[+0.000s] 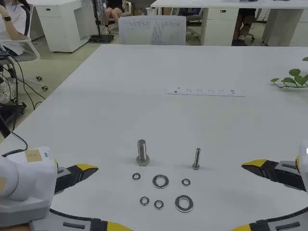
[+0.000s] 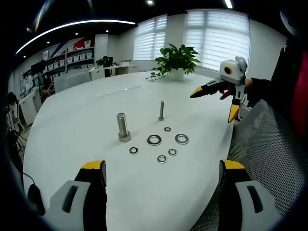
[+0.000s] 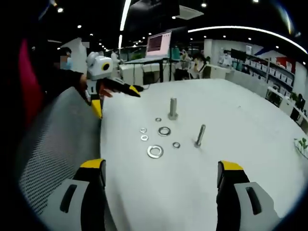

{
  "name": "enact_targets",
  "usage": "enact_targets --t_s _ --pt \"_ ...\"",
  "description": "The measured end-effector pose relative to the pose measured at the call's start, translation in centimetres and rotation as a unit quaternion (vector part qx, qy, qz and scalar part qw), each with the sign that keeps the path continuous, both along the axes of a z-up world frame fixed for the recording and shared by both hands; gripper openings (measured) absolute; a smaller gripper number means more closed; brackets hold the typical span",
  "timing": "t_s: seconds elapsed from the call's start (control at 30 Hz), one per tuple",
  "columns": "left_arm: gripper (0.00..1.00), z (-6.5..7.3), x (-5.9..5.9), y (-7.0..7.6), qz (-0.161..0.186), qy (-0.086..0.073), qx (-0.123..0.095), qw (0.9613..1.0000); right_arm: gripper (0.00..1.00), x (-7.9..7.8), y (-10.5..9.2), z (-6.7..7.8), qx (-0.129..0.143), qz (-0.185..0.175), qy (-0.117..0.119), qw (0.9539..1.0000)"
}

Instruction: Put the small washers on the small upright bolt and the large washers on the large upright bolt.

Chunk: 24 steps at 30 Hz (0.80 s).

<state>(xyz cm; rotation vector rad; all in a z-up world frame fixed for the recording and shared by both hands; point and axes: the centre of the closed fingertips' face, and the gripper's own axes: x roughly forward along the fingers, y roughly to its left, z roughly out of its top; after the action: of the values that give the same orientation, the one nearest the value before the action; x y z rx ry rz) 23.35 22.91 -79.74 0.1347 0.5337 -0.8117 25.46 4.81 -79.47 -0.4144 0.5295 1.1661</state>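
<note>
White table point(image 1: 110, 96) has a big bolt point(image 1: 142, 153) and small bolt point(image 1: 197, 159) standing upright, six washers point(image 1: 160, 181) loose just in front (two large, four small), power strip point(image 1: 205, 91) further back.

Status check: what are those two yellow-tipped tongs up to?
Left yellow-tipped tongs open, empty. Right tongs open, empty. Six flat steel washers loose near two bare upright steel bolts. Nothing blocking.

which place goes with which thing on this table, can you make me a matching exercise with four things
Things: 1 large bolt; 2 small bolt; 3 power strip; 4 plant.
Places, head view: a at the far right; b upright, left of the other bolt; c flat, beyond both bolts; d upright, right of the other bolt.
Pairs: 1-b; 2-d; 3-c; 4-a.
</note>
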Motion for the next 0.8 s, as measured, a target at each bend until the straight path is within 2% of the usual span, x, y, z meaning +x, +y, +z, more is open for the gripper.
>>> enact_targets --t_s 0.4,0.8 --pt "0.96 0.59 -0.54 -0.36 0.004 -0.006 -0.008 0.9999 0.92 -0.11 -0.11 0.04 -0.017 0.009 -0.005 0.9998" --pt "0.96 0.77 -0.67 -0.54 0.002 -0.007 -0.004 1.0000 0.91 -0.50 -0.39 0.00 -0.014 0.006 -0.003 0.9999"
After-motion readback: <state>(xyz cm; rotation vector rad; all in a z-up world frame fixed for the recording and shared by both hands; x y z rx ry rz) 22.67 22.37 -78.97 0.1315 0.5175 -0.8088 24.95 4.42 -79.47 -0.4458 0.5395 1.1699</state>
